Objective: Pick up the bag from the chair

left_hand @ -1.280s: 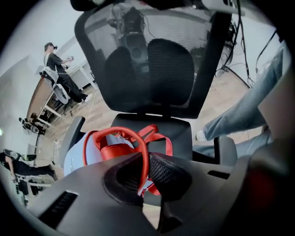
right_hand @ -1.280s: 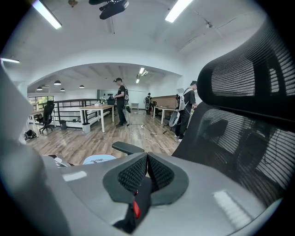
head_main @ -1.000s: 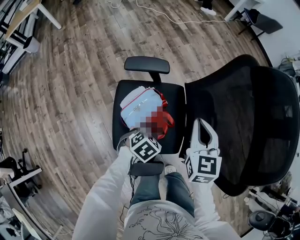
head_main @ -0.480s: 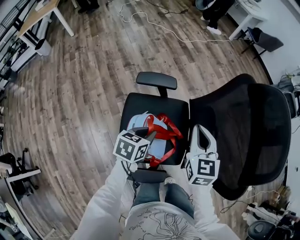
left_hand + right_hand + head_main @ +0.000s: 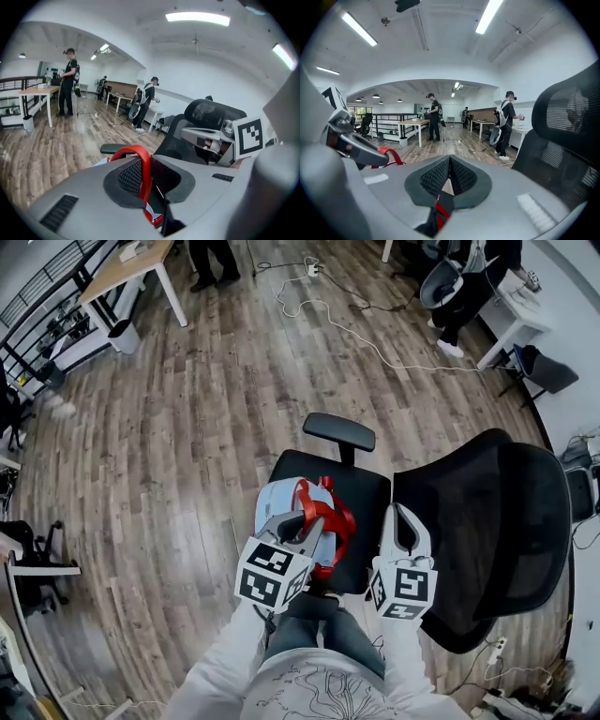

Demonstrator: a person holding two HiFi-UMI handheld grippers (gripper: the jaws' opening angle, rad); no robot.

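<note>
The bag (image 5: 281, 514) is pale blue and white with red handles (image 5: 330, 512). It hangs by a handle over the black seat (image 5: 361, 493) of the office chair, beside the mesh backrest (image 5: 478, 521). My left gripper (image 5: 313, 518) is shut on that handle. In the left gripper view the red handle (image 5: 143, 168) runs up between the pads at my left gripper (image 5: 143, 177). To the right of the bag my right gripper (image 5: 403, 521) is shut on nothing, its pads meeting (image 5: 450, 176). The right gripper view also shows the left gripper (image 5: 351, 140) and the red handle (image 5: 391, 157).
The chair's armrest (image 5: 339, 432) sticks out beyond the seat. A white cable (image 5: 356, 329) trails over the wooden floor. A desk (image 5: 131, 263) stands at the far left and another chair (image 5: 544, 371) at the right. People (image 5: 432, 116) stand further off.
My left gripper has risen with the red handle in it, and the bag has come up off the seat. My right gripper has risen a little beside it.
</note>
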